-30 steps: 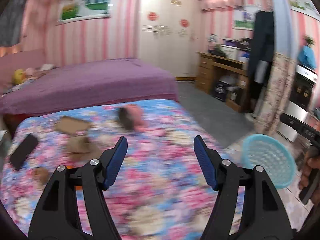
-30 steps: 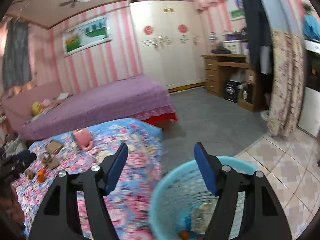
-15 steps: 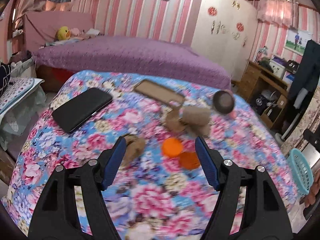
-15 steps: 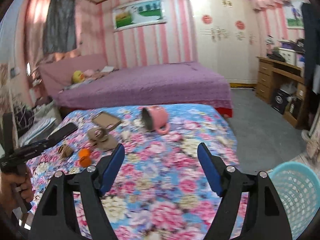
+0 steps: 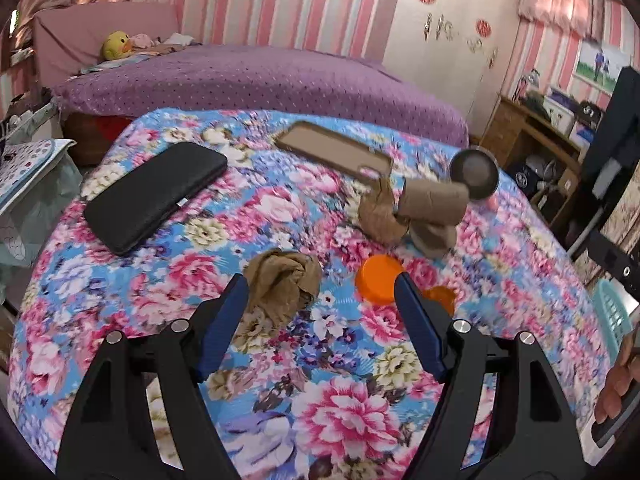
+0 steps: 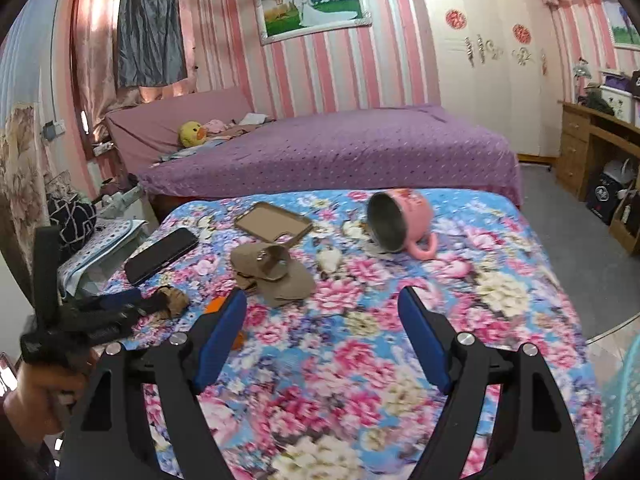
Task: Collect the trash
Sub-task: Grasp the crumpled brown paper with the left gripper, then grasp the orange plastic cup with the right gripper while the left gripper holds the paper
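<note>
Floral cloth in blue and pink covers the counter (image 5: 340, 408) beneath us; we hold the left hand-held gripper (image 5: 320, 304) low over it with its blue fingers spread wide and nothing between them. Just past the left fingertip, at about eleven o'clock from the gap, lies a crumpled brown wad (image 5: 284, 284) of trash; at one o'clock, touching the edge of the right fingertip in the view, sits an orange cap (image 5: 378, 278), with a second orange piece (image 5: 440, 296) just beside it. Farther off at one o'clock lie a cardboard tube (image 5: 434, 204) and more crumpled brown paper (image 5: 380, 220); a black phone (image 5: 156, 196) rests at ten o'clock, a brown phone case (image 5: 332, 150) at twelve. Our right hand-held gripper (image 6: 322, 320) is likewise spread and empty over the cloth; a pink mug (image 6: 400, 220) lies on its side at one o'clock from it; the turquoise basket (image 6: 624, 408) shows at the frame's four o'clock edge, beside the counter; a purple bed (image 6: 340, 148) stands beyond.
</note>
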Demonstrator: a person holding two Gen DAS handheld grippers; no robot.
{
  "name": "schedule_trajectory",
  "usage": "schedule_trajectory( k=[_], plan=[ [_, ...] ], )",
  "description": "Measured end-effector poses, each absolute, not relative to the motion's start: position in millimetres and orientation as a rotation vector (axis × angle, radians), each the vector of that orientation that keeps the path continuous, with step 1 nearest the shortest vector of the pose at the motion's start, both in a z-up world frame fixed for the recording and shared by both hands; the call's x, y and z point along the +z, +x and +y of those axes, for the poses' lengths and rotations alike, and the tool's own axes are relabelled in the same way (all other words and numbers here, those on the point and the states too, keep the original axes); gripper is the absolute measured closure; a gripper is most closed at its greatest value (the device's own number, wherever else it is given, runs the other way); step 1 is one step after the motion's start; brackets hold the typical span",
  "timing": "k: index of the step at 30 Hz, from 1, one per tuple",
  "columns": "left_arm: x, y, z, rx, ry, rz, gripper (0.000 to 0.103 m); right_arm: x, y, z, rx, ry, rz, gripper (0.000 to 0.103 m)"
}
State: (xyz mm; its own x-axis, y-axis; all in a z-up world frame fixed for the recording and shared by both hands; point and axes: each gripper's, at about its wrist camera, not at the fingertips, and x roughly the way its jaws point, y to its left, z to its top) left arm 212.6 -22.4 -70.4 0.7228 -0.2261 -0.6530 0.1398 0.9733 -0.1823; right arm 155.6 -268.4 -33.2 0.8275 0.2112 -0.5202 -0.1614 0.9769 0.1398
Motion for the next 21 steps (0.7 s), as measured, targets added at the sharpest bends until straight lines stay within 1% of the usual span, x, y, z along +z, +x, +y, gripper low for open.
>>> schedule_trajectory(
  k=[10, 12, 15, 16, 18, 19, 20, 21],
  plan=[
    [-76.8, 236.9, -9.6, -0.059, -0.101, 0.766, 0.03, -56.5, 185.7, -226.3, 0.264, 0.054, 0.635, 0.026],
    [-80.2, 240.0, -5.2, -0.043, -0.091, 0.782, 0.031, -59.6, 187.9, -217.3, 0.277, 0.052, 0.641, 0.026],
    [-86.7, 243.1, 6.0, -0.072, -0.147, 0.803, 0.032, -63.9, 188.6, -204.1, 0.295, 0.047, 0.648, 0.026],
    [-86.4, 242.9, 10.3, -0.08, -0.171, 0.803, 0.034, -65.3, 188.7, -200.0, 0.3, 0.044, 0.65, 0.026],
    [-84.6, 241.5, 12.8, -0.098, -0.186, 0.791, 0.044, -66.8, 188.4, -193.0, 0.308, 0.033, 0.653, 0.026],
    [-84.1, 241.2, 13.1, -0.112, -0.196, 0.785, 0.056, -67.6, 188.2, -189.5, 0.31, 0.028, 0.655, 0.026],
    [-83.2, 240.7, 13.0, -0.13, -0.209, 0.783, 0.06, -68.5, 188.3, -187.6, 0.312, 0.025, 0.656, 0.026],
    [-82.3, 239.7, 12.8, -0.141, -0.216, 0.783, 0.062, -69.9, 188.4, -184.8, 0.312, 0.02, 0.659, 0.026]
  ],
)
